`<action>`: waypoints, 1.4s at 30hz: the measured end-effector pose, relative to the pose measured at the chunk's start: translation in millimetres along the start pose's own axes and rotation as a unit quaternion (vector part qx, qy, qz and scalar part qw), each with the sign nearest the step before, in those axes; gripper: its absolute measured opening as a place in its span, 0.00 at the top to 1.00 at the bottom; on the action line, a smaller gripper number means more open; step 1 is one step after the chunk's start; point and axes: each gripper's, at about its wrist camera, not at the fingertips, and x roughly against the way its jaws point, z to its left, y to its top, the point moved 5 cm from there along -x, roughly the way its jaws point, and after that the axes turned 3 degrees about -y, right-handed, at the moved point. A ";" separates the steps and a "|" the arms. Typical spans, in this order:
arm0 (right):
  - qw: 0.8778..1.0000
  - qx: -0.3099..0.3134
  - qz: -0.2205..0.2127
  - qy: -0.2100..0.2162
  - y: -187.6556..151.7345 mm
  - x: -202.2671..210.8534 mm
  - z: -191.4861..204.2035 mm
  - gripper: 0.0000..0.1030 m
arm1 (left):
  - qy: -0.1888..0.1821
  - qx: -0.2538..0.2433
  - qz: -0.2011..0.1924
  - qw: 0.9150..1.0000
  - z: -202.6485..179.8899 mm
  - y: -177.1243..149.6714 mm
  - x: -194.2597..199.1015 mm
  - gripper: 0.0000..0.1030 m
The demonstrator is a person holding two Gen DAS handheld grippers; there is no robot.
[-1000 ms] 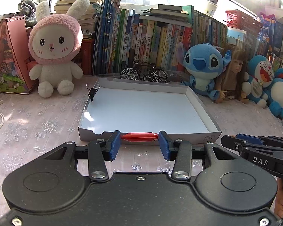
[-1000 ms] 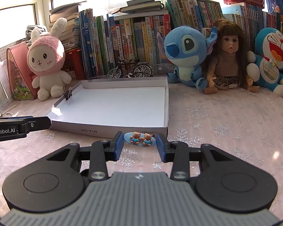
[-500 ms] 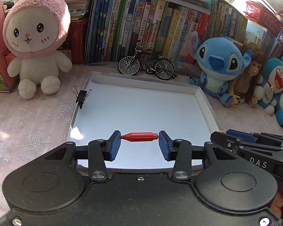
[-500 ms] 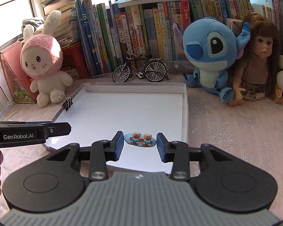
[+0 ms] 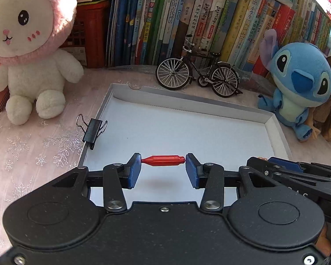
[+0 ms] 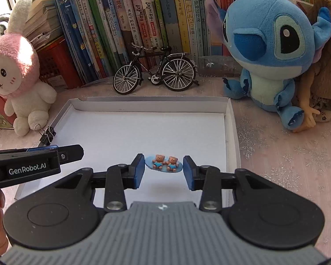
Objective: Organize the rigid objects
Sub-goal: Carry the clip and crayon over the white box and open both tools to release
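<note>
Two small hard pieces carried over the white tray (image 5: 108, 101)

Left tongs (image 5: 163, 165) clenched endwise on red capsule (image 5: 163, 159); right tongs (image 6: 163, 167) clenched on bear clip (image 6: 163, 163); light, stiff, likely slippery; best gripped mid-body

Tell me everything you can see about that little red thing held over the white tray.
The red piece is small, smooth and glossy like plastic, spindle-shaped with a thick middle tapering to narrow ends. It lies level, pinched end to end between the blue jaws of the left gripper, hanging above the white tray, its shadow below.

Matt white cardboard tray (image 5: 278, 128), glossy red plastic piece (image 5: 163, 160), fluffy plush rabbit (image 5: 26, 50).
</note>
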 end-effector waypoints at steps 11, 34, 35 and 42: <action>1.000 -0.002 0.001 -0.019 -0.2 -18.1 1.4 0.57 | 0.024 -0.012 -0.001 1.000 3.4 -9.1 -24.5 0.59; 1.000 -0.010 -0.005 -0.020 -6.6 -22.3 -0.5 0.54 | 0.039 -0.052 -0.016 0.998 -6.1 -16.4 -25.8 0.57; 1.000 -0.012 -0.008 -0.016 -7.1 -21.7 -1.2 0.53 | 0.038 -0.051 -0.014 0.998 -6.1 -16.4 -25.4 0.54; 0.999 -0.032 -0.026 0.014 -14.4 -11.5 -8.2 0.43 | 0.030 -0.033 -0.008 0.999 -0.4 -21.2 -11.0 0.36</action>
